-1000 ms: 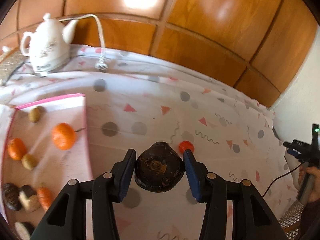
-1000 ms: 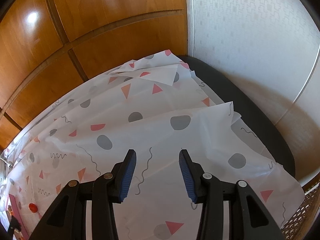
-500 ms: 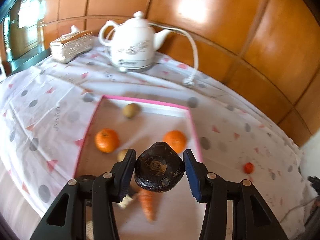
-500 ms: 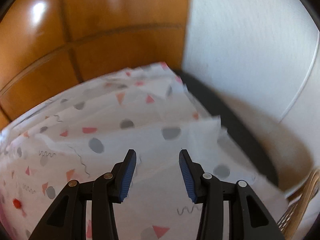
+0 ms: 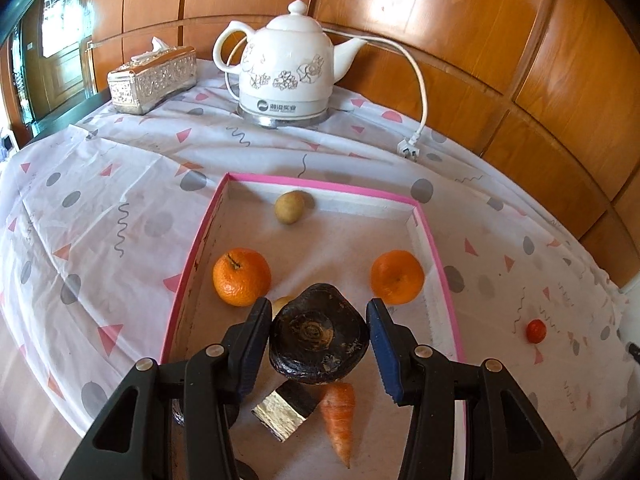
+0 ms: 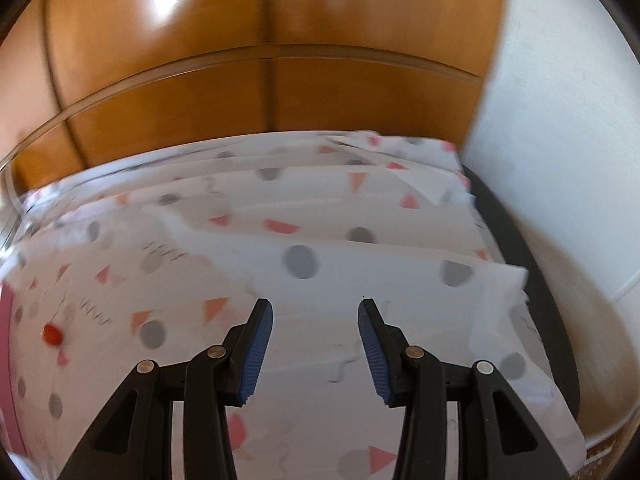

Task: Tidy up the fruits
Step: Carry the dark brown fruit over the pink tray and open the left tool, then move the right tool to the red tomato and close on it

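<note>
Left gripper (image 5: 318,344), as I hold it over the pink-rimmed tray (image 5: 316,182), clamps a dark, round fruit (image 5: 318,338) between its blue pads. On the kettle (image 5: 286,76) behind, a base label carries a logo and characters too small for me to read. Inside the tray lie two oranges (image 5: 241,277) (image 5: 397,277), a tan fruit (image 5: 289,207) near the far wall, a carrot (image 5: 340,416), and a cut dark piece with a pale face (image 5: 285,410). Another pale fruit (image 5: 282,304) hides mostly behind the gripper. A small red fruit (image 5: 535,331) sits on the cloth (image 5: 100,216), well right of the tray. A silver tissue box (image 5: 152,80) stands left of the kettle. Right gripper (image 6: 315,354) hangs wide open and empty over the blurred cloth; the red fruit (image 6: 52,334) shows at its left.
</note>
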### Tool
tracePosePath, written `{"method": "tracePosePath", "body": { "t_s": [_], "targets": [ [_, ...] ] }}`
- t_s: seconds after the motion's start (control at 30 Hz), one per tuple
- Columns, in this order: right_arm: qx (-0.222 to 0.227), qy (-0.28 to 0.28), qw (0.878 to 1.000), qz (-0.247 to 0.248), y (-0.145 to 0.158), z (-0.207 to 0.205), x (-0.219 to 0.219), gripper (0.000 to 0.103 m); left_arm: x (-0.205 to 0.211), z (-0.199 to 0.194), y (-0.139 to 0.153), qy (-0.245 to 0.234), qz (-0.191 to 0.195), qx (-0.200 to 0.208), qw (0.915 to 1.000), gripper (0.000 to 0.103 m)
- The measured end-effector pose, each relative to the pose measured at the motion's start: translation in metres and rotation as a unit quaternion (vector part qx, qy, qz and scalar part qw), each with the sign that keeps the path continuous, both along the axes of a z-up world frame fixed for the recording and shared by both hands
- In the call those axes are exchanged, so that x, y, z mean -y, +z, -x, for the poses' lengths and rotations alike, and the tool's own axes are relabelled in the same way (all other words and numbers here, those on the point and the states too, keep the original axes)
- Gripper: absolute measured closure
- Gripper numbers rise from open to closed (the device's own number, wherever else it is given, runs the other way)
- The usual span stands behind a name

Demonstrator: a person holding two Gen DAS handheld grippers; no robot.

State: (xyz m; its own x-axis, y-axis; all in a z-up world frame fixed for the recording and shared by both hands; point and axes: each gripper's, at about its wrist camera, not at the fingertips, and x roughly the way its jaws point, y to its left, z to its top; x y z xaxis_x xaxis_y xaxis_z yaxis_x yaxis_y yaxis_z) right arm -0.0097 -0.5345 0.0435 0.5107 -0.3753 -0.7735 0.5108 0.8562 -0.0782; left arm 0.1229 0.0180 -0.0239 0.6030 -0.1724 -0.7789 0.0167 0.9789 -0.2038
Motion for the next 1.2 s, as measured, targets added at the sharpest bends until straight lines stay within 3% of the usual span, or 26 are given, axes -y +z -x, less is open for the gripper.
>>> {"method": "tracePosePath", "body": {
  "t_s": [0.3, 0.5, 0.73, 0.97, 1.2],
  "targets": [
    [0.016, 0.146, 0.989, -0.011, 0.001, -0.017, -0.056, 0.058, -0.006, 0.013, 0.006, 0.002, 0.000, 0.011, 0.9999, 0.053],
    [0.004, 0.234, 0.972, -0.017, -0.006, -0.025, -0.099, 0.058, -0.008, 0.034, 0.019, -0.001, -0.015, 0.025, 0.9996, 0.051],
    [-0.019, 0.330, 0.944, -0.021, -0.015, -0.030, -0.153, 0.058, -0.007, 0.061, 0.032, -0.022, -0.039, 0.047, 0.9979, 0.049],
    [-0.045, 0.377, 0.925, -0.021, -0.028, -0.037, -0.193, 0.058, -0.007, 0.083, 0.038, -0.038, -0.053, 0.061, 0.9960, 0.048],
    [-0.052, 0.393, 0.918, -0.024, -0.036, -0.058, -0.225, 0.058, -0.013, 0.101, 0.037, -0.041, -0.063, 0.066, 0.9949, 0.045]
  ]
}}
